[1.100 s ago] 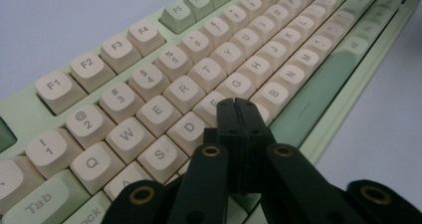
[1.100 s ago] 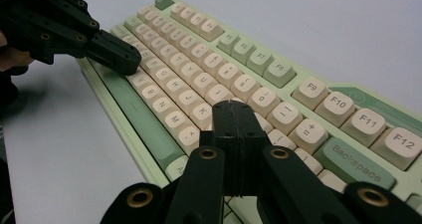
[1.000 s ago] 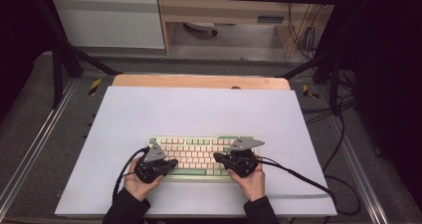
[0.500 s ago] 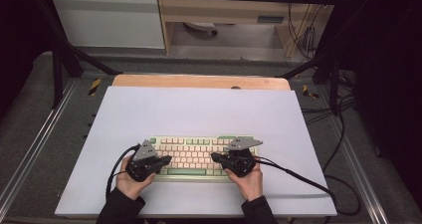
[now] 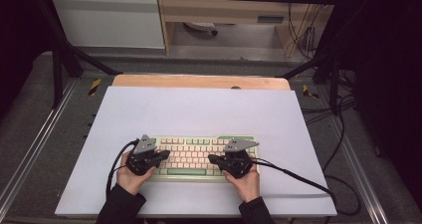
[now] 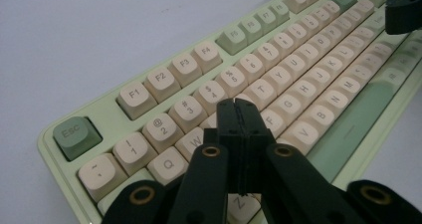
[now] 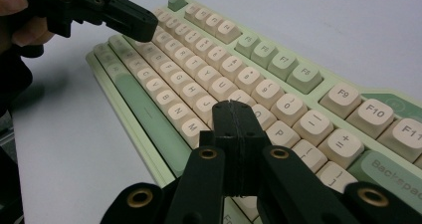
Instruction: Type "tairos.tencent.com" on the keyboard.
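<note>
A pale green keyboard [image 5: 191, 152] with cream keys lies near the front of the white table top [image 5: 199, 109]. My left gripper [image 5: 163, 156] reaches in over its left end, jaws shut with nothing between them. In the left gripper view the shut tips [image 6: 238, 107] hover over the keyboard [image 6: 308, 59] near the W and E keys. My right gripper [image 5: 212, 159] comes in over the right half, also shut with nothing held. Its tips [image 7: 234, 107] sit above the keyboard [image 7: 199, 64] near the O and P keys, and the left gripper [image 7: 134, 22] shows farther off.
A black cable [image 5: 298, 179] trails from the right gripper across the table to the right edge. Another cable [image 5: 113, 169] loops off the left gripper. A wooden strip [image 5: 199, 80] borders the far edge. Metal frame rails [image 5: 30, 149] flank the table.
The left gripper has rolled so its grey plate now faces up, and it has shifted slightly toward the keyboard's left end. The right gripper has stayed in place.
</note>
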{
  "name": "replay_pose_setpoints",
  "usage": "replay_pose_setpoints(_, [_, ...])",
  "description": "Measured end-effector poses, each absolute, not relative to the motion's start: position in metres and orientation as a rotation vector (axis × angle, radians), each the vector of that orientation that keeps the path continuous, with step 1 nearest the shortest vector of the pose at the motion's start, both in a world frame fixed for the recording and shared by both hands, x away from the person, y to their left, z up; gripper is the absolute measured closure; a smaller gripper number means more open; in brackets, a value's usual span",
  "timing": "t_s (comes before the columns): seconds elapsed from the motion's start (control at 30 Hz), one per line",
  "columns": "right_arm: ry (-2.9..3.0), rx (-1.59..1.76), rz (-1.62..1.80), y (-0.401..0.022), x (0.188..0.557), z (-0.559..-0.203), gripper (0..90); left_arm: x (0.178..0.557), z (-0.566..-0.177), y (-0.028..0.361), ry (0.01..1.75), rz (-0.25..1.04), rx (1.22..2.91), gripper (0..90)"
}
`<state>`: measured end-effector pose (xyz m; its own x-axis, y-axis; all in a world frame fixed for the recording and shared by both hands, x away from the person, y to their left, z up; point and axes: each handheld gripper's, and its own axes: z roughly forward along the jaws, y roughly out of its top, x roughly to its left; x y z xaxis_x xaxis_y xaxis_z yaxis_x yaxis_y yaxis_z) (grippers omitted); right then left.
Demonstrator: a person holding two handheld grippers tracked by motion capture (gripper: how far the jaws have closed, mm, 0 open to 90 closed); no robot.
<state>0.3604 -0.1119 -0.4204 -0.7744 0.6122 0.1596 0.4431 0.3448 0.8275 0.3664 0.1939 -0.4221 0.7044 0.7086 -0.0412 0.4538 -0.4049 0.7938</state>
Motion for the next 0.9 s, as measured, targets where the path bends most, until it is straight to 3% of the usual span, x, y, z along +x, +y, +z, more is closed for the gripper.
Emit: replay_pose_setpoints(0.9, [2.424, 0.956, 1.396, -0.114, 0.360, -0.418, 90.0, 0.379, -0.431, 0.184, 0.906, 0.393, 2.082, 90.0])
